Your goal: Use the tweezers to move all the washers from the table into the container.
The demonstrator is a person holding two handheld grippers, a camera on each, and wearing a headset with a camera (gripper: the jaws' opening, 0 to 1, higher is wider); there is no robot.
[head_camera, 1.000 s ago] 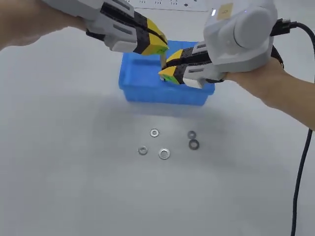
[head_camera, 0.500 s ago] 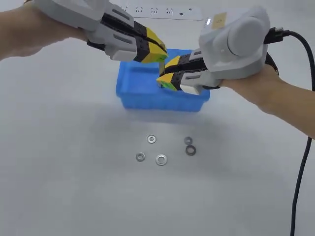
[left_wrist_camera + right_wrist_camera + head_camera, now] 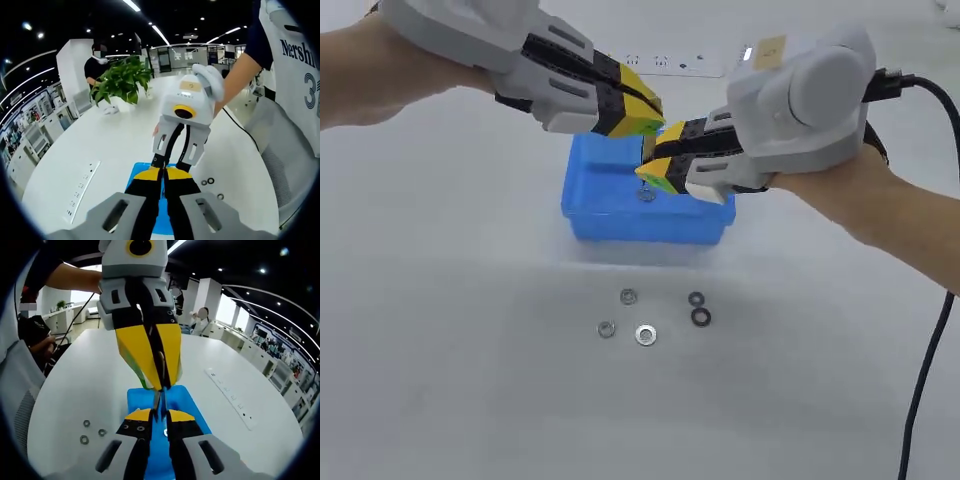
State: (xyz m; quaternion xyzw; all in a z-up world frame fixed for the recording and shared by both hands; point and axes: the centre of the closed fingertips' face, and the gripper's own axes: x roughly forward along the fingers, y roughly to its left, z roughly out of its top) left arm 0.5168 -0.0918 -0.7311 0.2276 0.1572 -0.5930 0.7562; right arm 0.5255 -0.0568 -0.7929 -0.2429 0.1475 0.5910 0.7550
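The blue container (image 3: 650, 222) stands on the white table. Both grippers meet above it, tip to tip. My left gripper (image 3: 645, 110) comes in from the upper left and is shut on the top of the thin metal tweezers (image 3: 645, 150). From the right, my right gripper (image 3: 656, 170) is shut on them lower down. In the right gripper view the tweezers (image 3: 159, 390) run between my own jaws and the left gripper's yellow jaws. One washer (image 3: 646, 194) shows just under the tweezers' tips, inside the container. Several washers (image 3: 646, 335) lie on the table in front of it.
A white power strip (image 3: 670, 65) lies behind the container. A black cable (image 3: 930, 370) hangs from the right gripper along the right edge. Bare white table (image 3: 470, 380) spreads to the left and front. A person stands by a plant far off in the left gripper view.
A washer now shows under the tweezers' tips inside the container; none showed there before. Both grippers stay over the container, and the head camera has shifted a little.
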